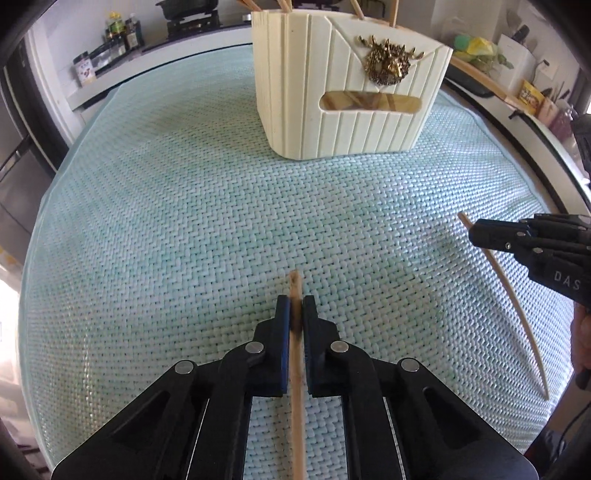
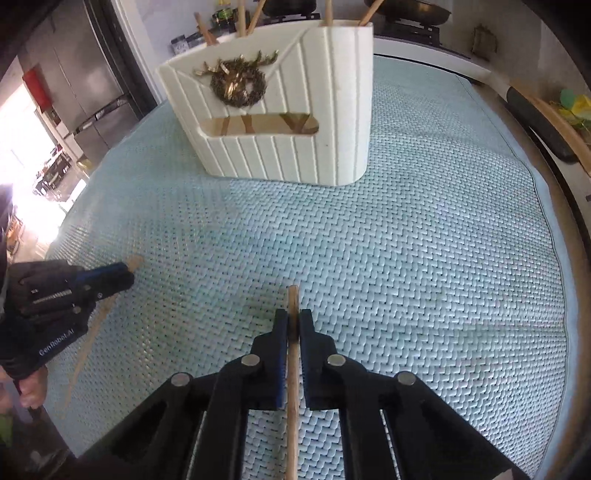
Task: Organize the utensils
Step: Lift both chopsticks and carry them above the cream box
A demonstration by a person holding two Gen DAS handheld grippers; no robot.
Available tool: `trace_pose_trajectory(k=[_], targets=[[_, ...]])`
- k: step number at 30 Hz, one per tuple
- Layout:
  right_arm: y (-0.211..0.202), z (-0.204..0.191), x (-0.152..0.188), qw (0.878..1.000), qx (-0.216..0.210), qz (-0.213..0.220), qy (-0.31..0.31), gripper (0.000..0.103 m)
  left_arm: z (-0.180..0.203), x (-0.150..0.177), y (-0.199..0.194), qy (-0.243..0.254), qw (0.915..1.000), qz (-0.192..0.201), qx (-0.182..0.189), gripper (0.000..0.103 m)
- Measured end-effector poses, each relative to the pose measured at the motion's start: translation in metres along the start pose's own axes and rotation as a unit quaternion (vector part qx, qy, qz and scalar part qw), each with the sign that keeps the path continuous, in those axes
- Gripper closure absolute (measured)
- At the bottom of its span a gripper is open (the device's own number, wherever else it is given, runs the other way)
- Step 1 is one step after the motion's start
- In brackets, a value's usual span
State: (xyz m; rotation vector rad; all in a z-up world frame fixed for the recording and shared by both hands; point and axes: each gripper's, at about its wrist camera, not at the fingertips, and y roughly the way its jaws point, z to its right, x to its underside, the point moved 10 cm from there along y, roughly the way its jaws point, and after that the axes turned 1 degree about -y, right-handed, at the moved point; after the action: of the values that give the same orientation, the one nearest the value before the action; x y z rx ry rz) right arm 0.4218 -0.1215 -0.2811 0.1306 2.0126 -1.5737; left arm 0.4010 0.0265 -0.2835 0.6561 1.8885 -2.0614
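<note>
Pinching a wooden chopstick [image 1: 295, 354] lengthwise, the left claw [image 1: 295, 314] is seen lowest in the left wrist view, its blue-padded fingers [image 1: 283, 332] pressed against the stick on both sides. The stick's blunt end pokes out just past the fingertips, and the rest runs back between the black linkages. In the right wrist view the right claw [image 2: 293, 325] is closed in the same way on a second chopstick [image 2: 292, 387], whose tip also sticks out a little beyond the pads.

Both are held above a pale green woven mat [image 1: 184, 221] that covers the bench. Each claw is caught at the edge of the other's camera: the right one at the right edge of the left view, its chopstick slanting down toward the mat, and the left one at the left edge of the right view, with part of a hand [image 2: 31, 391] showing below it.

Farther off, a cream ribbed utensil holder [image 1: 343, 96] stands upright on the mat. A gold stag ornament [image 1: 388, 61] is fixed to its front above a slot-shaped window. Several more chopsticks [image 2: 242, 18] are seen standing in its top.
</note>
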Motion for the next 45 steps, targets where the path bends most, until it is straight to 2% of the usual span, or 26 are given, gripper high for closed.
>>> trace_pose_trajectory(k=[5,9,14,19,25,36,45], targets=[[-0.060,-0.004,-0.020,0.995,-0.035,0.089,0.015,0.097,0.000,-0.017,-0.053,-0.007,0.9980,0.062,0.015,0.098],[-0.117,-0.011,-0.037,0.985,-0.053,0.161,0.011,0.097,-0.001,-0.041,-0.102,-0.010,0.9929,0.114,0.031,0.098],[-0.174,-0.020,-0.052,0.970,-0.056,0.235,0.001,0.097,0.002,-0.058,-0.157,-0.008,0.9842,0.171,0.045,0.098],[-0.214,-0.026,-0.052,0.957,-0.040,0.287,-0.015,0.097,0.003,-0.068,-0.190,-0.019,0.9759,0.210,0.056,0.098],[-0.236,-0.036,-0.057,0.948,-0.014,0.317,-0.039,0.097,-0.002,-0.074,-0.210,-0.046,0.9675,0.240,0.066,0.099],[-0.249,-0.043,-0.063,0.943,-0.006,0.327,-0.054,0.097,0.003,-0.081,-0.220,-0.047,0.9637,0.252,0.074,0.099],[-0.267,-0.044,-0.082,0.937,0.000,0.343,-0.064,0.097,0.002,-0.099,-0.237,-0.050,0.9587,0.267,0.086,0.099]])
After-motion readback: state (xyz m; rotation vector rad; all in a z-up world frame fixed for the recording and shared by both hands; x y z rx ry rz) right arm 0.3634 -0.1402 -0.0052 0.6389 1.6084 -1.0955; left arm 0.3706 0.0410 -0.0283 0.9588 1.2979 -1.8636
